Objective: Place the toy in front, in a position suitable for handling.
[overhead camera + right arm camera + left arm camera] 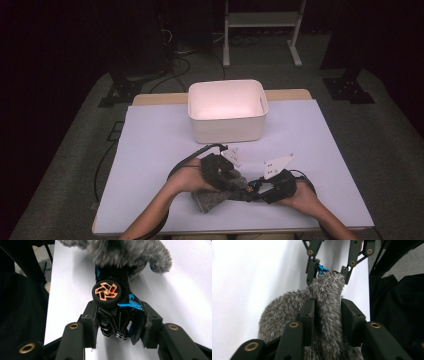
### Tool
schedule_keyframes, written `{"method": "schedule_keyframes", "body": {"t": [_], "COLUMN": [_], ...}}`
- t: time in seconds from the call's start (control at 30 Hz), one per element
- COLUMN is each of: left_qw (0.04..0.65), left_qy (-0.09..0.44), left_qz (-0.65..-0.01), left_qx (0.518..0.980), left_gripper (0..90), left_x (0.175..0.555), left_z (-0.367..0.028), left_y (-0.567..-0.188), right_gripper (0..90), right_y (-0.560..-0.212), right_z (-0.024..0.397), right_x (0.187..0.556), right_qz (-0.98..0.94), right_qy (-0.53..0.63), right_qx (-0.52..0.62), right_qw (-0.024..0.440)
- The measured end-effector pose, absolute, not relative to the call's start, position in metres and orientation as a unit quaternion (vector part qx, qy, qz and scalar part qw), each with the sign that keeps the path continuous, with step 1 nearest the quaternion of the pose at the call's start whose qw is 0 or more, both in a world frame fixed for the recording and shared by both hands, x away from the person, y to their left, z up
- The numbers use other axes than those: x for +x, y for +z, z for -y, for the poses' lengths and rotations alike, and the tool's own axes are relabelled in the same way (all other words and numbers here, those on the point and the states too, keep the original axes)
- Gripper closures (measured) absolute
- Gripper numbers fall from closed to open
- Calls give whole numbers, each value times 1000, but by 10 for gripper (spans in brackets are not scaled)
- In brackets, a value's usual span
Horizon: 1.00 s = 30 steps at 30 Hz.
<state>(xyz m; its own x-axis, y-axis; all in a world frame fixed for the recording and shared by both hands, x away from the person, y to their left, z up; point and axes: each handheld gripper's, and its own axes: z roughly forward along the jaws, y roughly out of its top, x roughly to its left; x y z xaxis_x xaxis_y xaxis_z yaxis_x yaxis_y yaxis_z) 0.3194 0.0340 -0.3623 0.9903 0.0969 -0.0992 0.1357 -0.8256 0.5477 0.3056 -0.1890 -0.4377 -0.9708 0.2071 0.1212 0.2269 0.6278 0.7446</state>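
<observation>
Near the table's front edge, the right gripper [117, 332] clamps a toy car [112, 302] half inside a grey furry pouch [324, 315]. The left gripper [328, 317] straddles the pouch, jaws loosened; the fabric could slip off the car.

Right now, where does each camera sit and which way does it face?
High view: fixed above the person's side, facing forward and down on the table and white bin; both forearms enter from the bottom.
Left gripper view: rides the left tool, looking along its jaws around the grey fuzzy cloth.
Right gripper view: rides the right tool, jaws clamped on a toy car.
Shared: both gripper views show the cloth over the car.
</observation>
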Motion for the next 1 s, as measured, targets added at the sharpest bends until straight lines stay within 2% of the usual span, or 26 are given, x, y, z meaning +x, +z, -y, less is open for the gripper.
{"method": "schedule_keyframes", "body": {"t": [0.1, 0.2, 0.3, 0.37, 0.47, 0.8, 1.0], "left_qw": [284, 284, 274, 266, 269, 271, 269], "left_qy": [-23, -19, -23, -22, -22, -42, -38], "left_qz": [-66, -75, -69, -57, -44, -10, -22], "left_qx": [956, 956, 959, 962, 962, 962, 962], "left_gripper": [600, 601, 683, 770, 815, 816, 814], "left_x": [317, 317, 317, 316, 314, 314, 317], "left_z": [-39, -45, -47, -46, -42, -1, -12], "left_y": [-356, -351, -353, -356, -359, -364, -363], "right_gripper": [552, 552, 554, 556, 563, 567, 555], "right_y": [-438, -438, -438, -438, -437, -438, -439], "right_z": [188, 189, 190, 190, 189, 187, 193], "right_x": [305, 305, 304, 303, 301, 297, 300], "right_qz": [903, 903, 902, 903, 904, 904, 897], "right_qy": [-412, -413, -414, -414, -412, -414, -426], "right_qx": [-118, -120, -119, -118, -111, -110, -119], "right_qw": [8, 11, 11, 7, -1, -12, 7]}}
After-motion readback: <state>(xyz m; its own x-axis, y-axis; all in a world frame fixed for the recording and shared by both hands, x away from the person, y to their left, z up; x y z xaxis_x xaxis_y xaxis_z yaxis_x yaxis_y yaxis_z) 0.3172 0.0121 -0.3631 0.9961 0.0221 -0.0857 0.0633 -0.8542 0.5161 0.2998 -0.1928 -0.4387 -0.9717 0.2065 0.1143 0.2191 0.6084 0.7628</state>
